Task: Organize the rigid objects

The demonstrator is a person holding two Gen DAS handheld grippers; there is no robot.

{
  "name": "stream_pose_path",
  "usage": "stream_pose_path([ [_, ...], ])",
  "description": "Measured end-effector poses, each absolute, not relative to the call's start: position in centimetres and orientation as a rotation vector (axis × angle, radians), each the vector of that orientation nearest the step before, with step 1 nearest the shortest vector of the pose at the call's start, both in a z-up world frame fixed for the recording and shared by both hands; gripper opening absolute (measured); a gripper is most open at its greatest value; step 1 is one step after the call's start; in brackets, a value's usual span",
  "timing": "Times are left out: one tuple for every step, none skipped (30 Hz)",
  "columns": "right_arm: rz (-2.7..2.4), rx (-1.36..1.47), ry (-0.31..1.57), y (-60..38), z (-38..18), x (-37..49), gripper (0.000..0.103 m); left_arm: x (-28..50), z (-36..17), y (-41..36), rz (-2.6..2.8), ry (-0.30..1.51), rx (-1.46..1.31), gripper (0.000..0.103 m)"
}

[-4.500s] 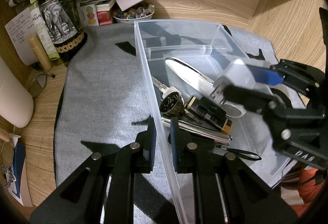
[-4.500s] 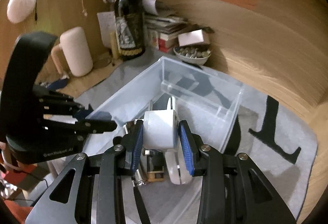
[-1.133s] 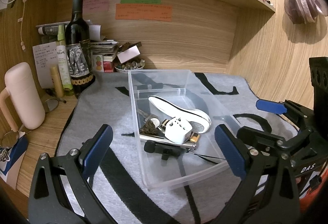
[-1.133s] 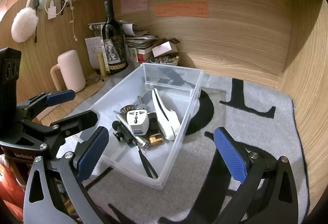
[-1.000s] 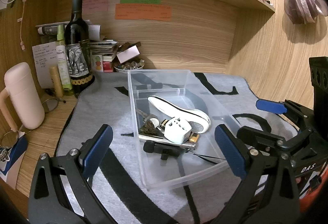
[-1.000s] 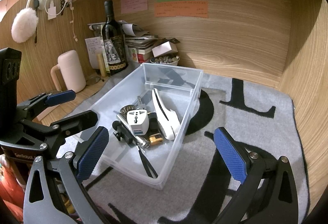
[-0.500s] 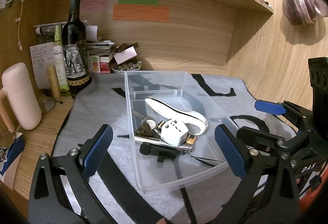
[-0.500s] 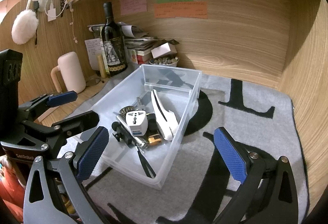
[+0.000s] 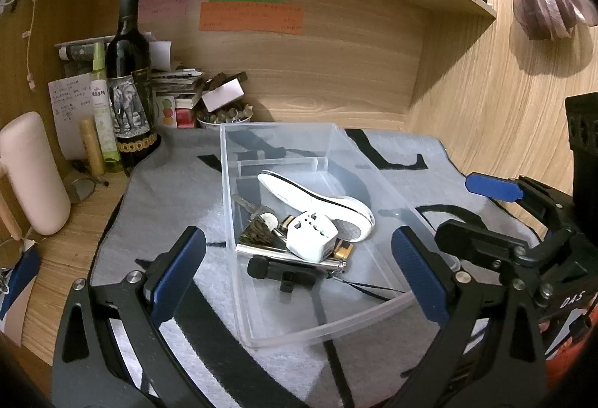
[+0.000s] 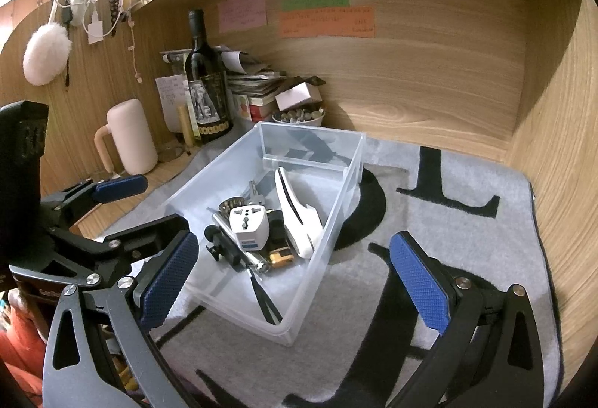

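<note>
A clear plastic bin stands on a grey mat. Inside lie a white travel adapter, a white shoe-shaped piece, keys, a silver rod and a small black mount. My left gripper is open and empty, held back above the bin's near end. My right gripper is open and empty, near the bin's right corner. Each gripper shows in the other's view.
A wine bottle, a green spray bottle, stacked papers and a bowl of small items crowd the back left. A pink mug stands on the wooden desk at left. Wooden walls enclose the back and right.
The right gripper let go of the white adapter, which now lies in the bin. Both grippers opened wide and pulled back; in the last second they barely shifted.
</note>
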State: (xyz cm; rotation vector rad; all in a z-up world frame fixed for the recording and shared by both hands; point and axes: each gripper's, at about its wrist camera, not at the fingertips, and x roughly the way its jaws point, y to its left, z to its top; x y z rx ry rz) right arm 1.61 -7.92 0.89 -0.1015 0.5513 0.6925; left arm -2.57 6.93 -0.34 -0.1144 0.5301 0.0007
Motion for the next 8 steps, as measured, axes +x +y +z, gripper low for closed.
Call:
stream_pose_path([
  [0.692,-0.101,0.551,-7.93,0.88,1.6,0.102,-2.54,-0.33,6.91,0.001,0.531,-0.113,0.101],
  [0.692,-0.101,0.551,-7.93,0.87,1.6,0.102,-2.55,-0.33,6.91,0.002,0.53,-0.112,0.101],
  [0.692,-0.101,0.552,-7.93,0.87,1.6,0.102,-2.55,-0.33,6.91,0.004,0.529,-0.112,0.101],
  [0.692,-0.1,0.553,-7.92,0.85,1.61,0.103,-2.55,-0.32,6.93,0.003,0.529,-0.113,0.101],
  [0.693,-0.099,0.555,-7.92,0.85,1.63,0.103,-2.52,-0.34,6.95,0.004,0.528,-0.113,0.101],
  [0.694,-0.097,0.556,-7.92,0.84,1.65,0.103,-2.48,-0.36,6.98,0.005,0.528,-0.113,0.101],
  [0.694,-0.095,0.557,-7.9,0.84,1.65,0.103,-2.48,-0.39,7.01,0.005,0.528,-0.115,0.101],
  [0.693,-0.095,0.558,-7.85,0.83,1.65,0.103,-2.47,-0.4,7.05,0.005,0.529,-0.117,0.101],
])
